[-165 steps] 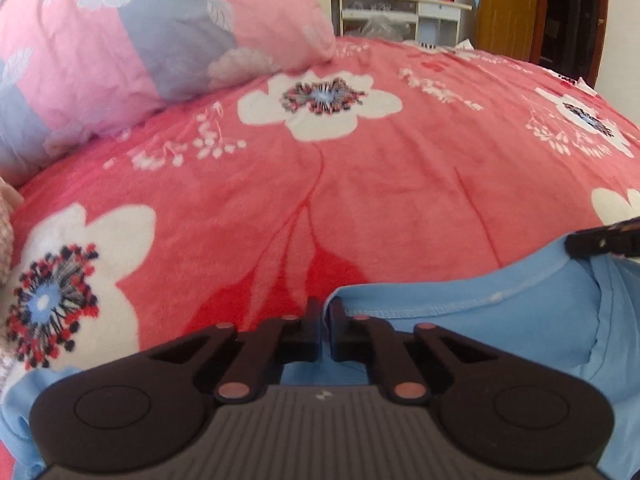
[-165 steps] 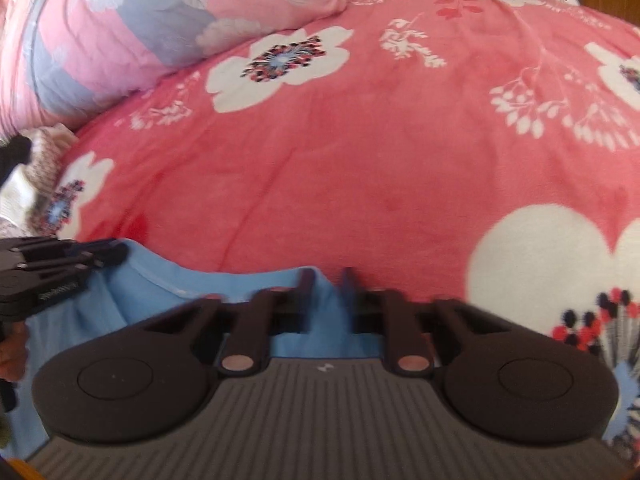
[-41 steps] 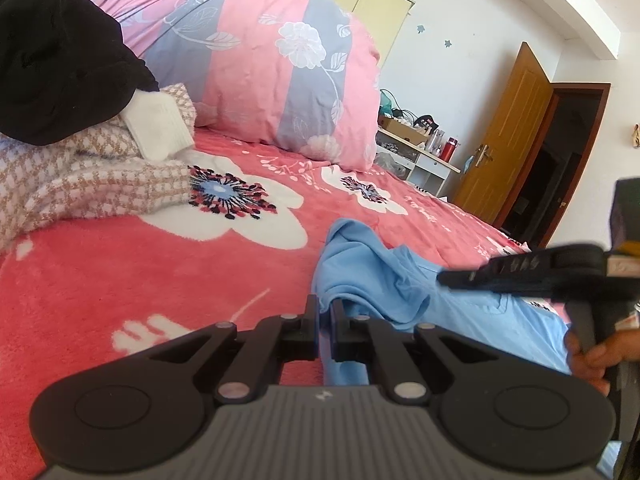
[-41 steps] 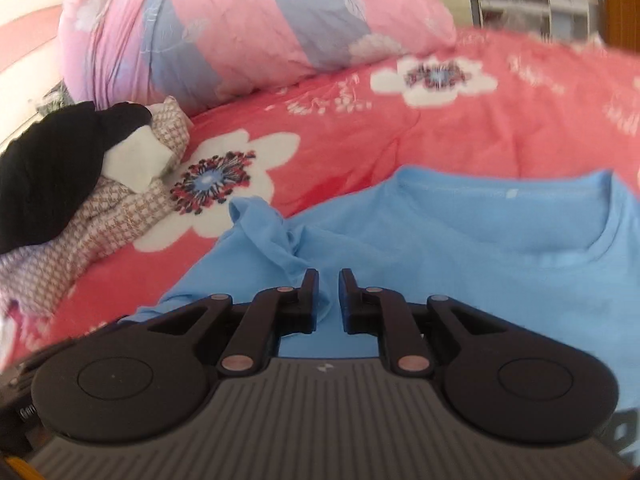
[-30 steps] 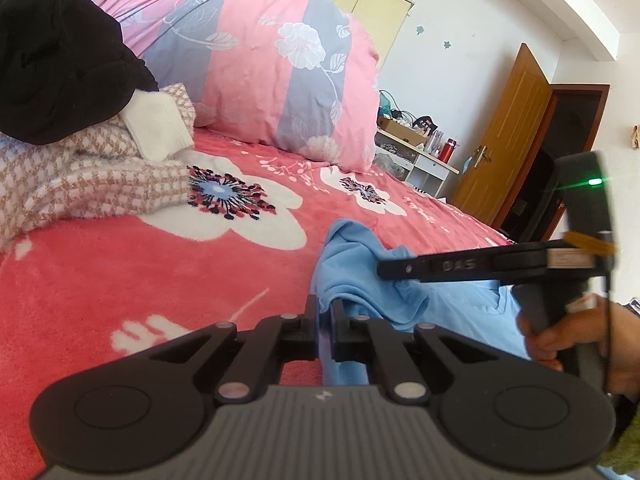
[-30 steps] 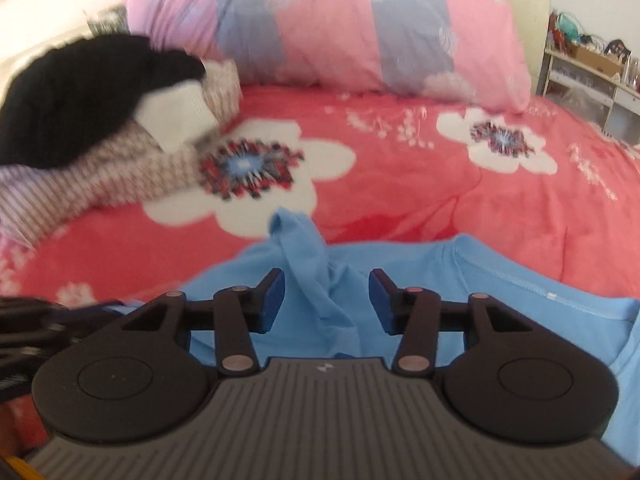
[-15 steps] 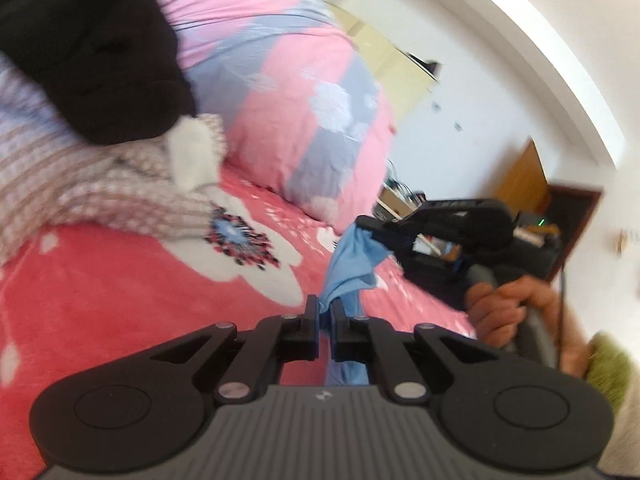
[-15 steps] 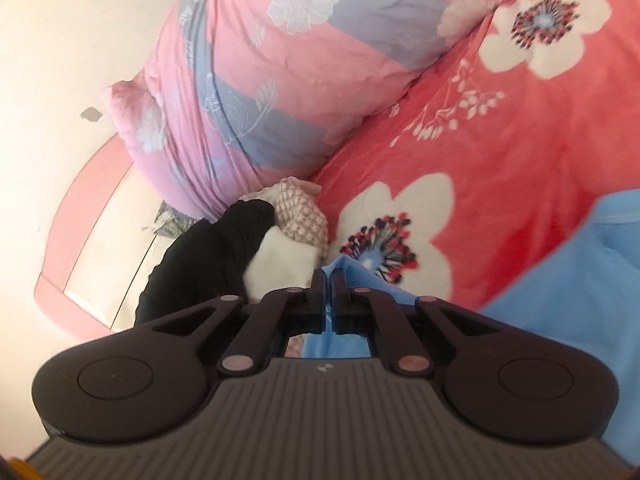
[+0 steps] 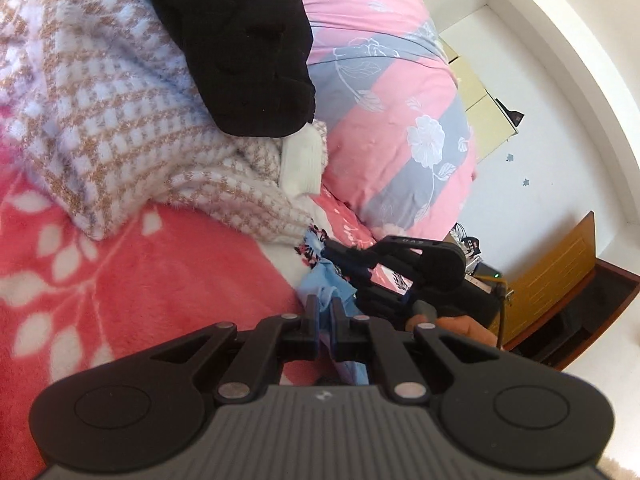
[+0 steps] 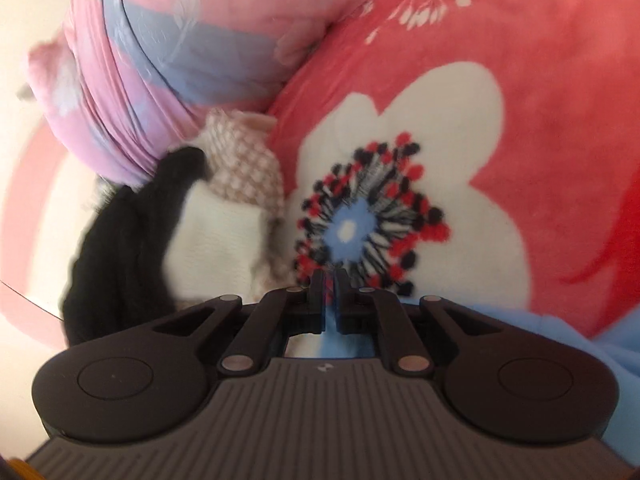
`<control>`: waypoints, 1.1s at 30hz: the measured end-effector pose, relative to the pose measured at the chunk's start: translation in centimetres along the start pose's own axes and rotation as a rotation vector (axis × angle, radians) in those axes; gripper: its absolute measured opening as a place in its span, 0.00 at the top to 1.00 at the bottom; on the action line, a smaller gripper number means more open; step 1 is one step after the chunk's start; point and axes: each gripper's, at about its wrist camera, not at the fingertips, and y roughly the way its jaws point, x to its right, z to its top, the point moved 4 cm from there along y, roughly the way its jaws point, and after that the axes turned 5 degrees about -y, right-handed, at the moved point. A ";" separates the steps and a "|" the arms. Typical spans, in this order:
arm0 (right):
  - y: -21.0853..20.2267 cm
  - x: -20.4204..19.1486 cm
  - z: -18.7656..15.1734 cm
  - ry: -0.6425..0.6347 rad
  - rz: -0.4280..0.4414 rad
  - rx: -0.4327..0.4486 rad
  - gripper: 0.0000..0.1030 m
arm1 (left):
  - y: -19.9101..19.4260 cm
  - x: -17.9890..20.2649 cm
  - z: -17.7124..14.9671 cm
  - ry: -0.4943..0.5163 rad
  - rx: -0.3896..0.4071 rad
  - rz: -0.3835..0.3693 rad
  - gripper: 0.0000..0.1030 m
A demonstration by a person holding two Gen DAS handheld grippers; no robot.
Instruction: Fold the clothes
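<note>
A light blue T-shirt (image 10: 560, 332) lies on the red floral blanket (image 10: 540, 80). In the left wrist view my left gripper (image 9: 325, 304) is shut on a bunched fold of the T-shirt (image 9: 316, 280). Just beyond it, my right gripper (image 9: 326, 250) pinches the same bunch of blue cloth at its tip, a hand (image 9: 460, 326) on its handle. In the blurred right wrist view my right gripper (image 10: 329, 276) shows a narrow gap with blue cloth in it; its jaws are opening slightly while the pads still press the cloth.
A black garment (image 9: 240, 40) lies on a beige-and-white checked knit (image 9: 100, 100) with a white piece (image 9: 302, 164), close ahead on the left. A pink-and-grey floral pillow (image 9: 400, 120) stands behind. A wooden door (image 9: 560, 280) is far right.
A second ago the right jaws stood open around the blue fold; they have since closed on it. Both grippers rolled and carried the cloth toward the clothes pile, which looms larger.
</note>
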 end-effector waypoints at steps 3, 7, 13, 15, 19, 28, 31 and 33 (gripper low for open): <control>-0.9 -0.1 0.9 0.024 0.068 0.060 0.88 | -0.1 -0.6 0.2 -0.035 0.011 0.012 0.95; -5.5 -2.3 2.7 -0.127 0.066 0.141 0.88 | -0.4 -1.2 0.5 -0.077 0.011 0.009 0.95; -13.5 -3.4 0.9 -0.359 -0.117 0.062 0.88 | -1.1 -1.4 1.1 -0.108 0.057 0.045 0.95; -15.3 -3.0 -0.6 -0.388 -0.173 0.017 0.88 | -1.6 -1.6 1.6 -0.117 0.086 0.090 0.95; -15.6 -2.6 -4.4 -0.412 -0.223 -0.079 0.88 | -2.3 -1.1 2.4 -0.084 0.088 0.205 0.89; -11.0 -4.5 -10.3 -0.590 -0.264 -0.268 0.88 | -0.4 6.5 -1.8 0.373 -0.089 0.310 0.74; -8.4 -4.2 -11.0 -0.616 -0.263 -0.307 0.88 | 0.8 4.7 -3.2 0.312 -0.129 0.276 0.74; -7.1 -3.8 -10.8 -0.601 -0.246 -0.311 0.89 | 1.6 4.0 -3.6 0.303 -0.164 0.280 0.76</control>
